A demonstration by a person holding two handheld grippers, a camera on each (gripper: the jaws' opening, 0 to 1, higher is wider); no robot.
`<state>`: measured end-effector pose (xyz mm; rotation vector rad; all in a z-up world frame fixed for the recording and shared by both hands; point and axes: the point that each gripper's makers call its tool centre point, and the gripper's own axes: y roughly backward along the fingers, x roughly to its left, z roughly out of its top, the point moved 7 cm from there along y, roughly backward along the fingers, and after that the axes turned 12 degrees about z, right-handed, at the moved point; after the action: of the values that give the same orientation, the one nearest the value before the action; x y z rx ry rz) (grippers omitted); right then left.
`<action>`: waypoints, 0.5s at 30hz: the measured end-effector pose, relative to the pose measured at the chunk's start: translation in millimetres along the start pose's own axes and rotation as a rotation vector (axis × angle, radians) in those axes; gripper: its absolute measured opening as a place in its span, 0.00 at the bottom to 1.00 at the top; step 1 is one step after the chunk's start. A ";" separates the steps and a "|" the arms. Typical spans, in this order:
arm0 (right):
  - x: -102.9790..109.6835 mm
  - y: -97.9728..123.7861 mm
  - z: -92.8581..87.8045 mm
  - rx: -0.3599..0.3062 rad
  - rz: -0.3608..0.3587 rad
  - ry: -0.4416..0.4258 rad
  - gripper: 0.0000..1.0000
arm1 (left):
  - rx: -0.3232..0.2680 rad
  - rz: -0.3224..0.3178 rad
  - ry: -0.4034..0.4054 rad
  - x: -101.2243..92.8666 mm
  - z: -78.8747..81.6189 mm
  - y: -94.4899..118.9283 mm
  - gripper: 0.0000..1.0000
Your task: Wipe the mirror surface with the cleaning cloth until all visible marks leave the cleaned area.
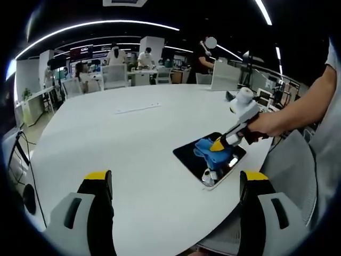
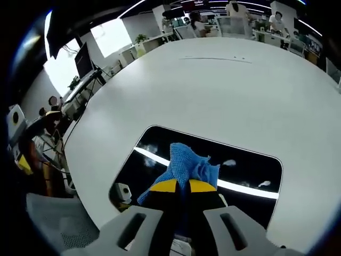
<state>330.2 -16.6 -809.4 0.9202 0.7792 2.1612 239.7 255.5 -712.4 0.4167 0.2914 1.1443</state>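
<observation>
A dark rectangular mirror [image 2: 250, 173] lies flat on the white table [image 2: 213, 90], reflecting ceiling lights and small pale marks. A blue cleaning cloth [image 2: 187, 166] rests bunched on it, with my right gripper [image 2: 182, 186] shut on the cloth and pressing it to the glass. In the left gripper view the same mirror [image 1: 187, 154] sits near the table's right edge with the blue cloth [image 1: 212, 152] on it, and the right gripper [image 1: 217, 144] reaches in from the right, held by a person's hand. My left gripper [image 1: 176, 184] hovers open above the bare table, well short of the mirror.
The round white table [image 1: 133, 138] carries a thin white strip [image 1: 137, 108] near its far side. Grey mesh chairs [image 1: 290, 176] stand by the near edge. People, desks and monitors [image 1: 128, 64] fill the office behind. Equipment on stands [image 2: 80, 80] sits left of the table.
</observation>
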 end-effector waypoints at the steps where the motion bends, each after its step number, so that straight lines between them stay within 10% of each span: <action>1: -1.5 1.1 -0.5 0.000 -0.002 -0.002 0.01 | 0.000 0.000 0.000 -0.1 0.0 0.3 0.99; 15: -19.4 18.9 -10.2 -0.013 -0.034 0.003 0.01 | 0.021 -0.009 0.009 -6.7 -11.4 -0.2 0.99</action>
<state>326.5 -45.4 -809.1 0.8910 0.7760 2.1361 232.4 251.3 -722.5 0.4287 0.3130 1.1358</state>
